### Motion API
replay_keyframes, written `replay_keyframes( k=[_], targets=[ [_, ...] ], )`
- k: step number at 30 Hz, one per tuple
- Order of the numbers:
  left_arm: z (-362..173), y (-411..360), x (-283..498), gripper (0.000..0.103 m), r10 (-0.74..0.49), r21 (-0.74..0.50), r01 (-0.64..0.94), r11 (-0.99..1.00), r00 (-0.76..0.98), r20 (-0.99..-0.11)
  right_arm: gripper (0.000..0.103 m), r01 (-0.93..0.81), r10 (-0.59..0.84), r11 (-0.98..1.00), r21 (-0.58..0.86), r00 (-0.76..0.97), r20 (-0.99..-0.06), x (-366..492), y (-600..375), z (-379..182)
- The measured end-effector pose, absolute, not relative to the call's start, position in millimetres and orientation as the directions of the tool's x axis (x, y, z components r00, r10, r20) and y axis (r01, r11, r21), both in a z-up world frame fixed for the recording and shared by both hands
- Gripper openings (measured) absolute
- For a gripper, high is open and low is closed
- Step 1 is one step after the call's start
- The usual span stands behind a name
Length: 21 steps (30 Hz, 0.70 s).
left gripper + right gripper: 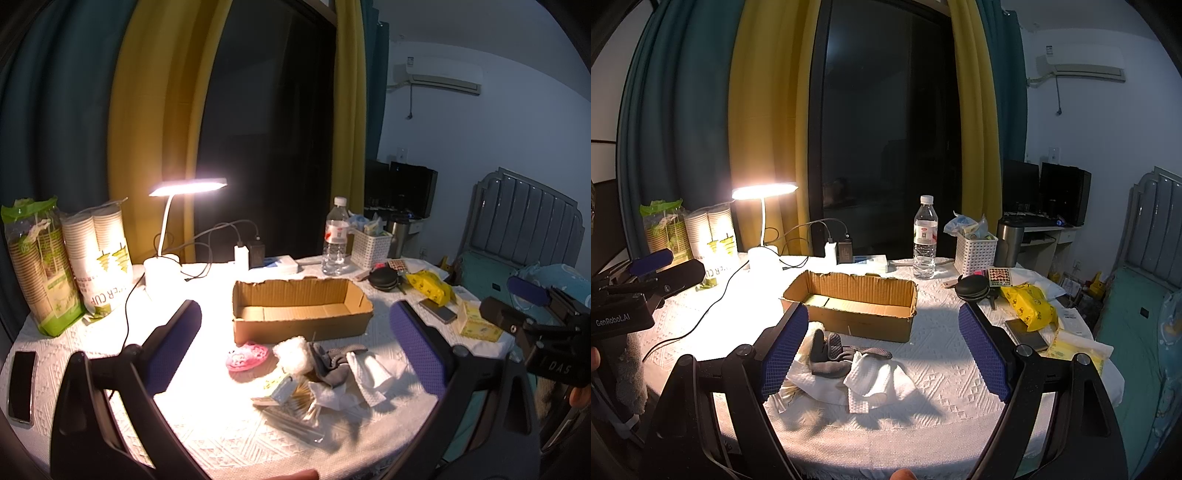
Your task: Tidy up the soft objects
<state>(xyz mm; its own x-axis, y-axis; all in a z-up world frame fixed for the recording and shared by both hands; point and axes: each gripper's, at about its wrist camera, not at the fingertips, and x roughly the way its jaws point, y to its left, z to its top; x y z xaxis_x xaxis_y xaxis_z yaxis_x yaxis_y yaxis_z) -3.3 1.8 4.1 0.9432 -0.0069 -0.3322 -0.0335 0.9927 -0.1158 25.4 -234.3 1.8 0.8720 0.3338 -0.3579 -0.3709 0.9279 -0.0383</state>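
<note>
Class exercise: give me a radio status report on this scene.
Left tool and right tool open, empty. Soft pile on table, box empty behind it. Nothing blocking.

A round surface [945, 373] under a white textured cloth carries everything. Near its middle sits an open cardboard box [857, 306]; in front of it lie a grey glove [831, 354], white paper towels [875, 376], a pink item [246, 355] and a white fluffy ball [293, 354]. At the back stand a lit desk lamp [762, 254], a water bottle [925, 240] and a white basket [975, 253]. Sleeves of paper cups [99, 258] stand at the left, a phone [22, 384] lies near that edge, and a yellow packet [1030, 306] lies at the right
</note>
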Motion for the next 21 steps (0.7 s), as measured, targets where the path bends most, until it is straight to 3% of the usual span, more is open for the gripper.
replay_keyframes(
  k=[21],
  targets=[
    [4.5,3.0,-3.9,0.102,-0.006,-0.118,-0.036,0.992,0.943,-0.334,0.086,-0.372,0.335,0.928,-0.037,0.871,-0.360,26.1,-235.6,1.7]
  ],
)
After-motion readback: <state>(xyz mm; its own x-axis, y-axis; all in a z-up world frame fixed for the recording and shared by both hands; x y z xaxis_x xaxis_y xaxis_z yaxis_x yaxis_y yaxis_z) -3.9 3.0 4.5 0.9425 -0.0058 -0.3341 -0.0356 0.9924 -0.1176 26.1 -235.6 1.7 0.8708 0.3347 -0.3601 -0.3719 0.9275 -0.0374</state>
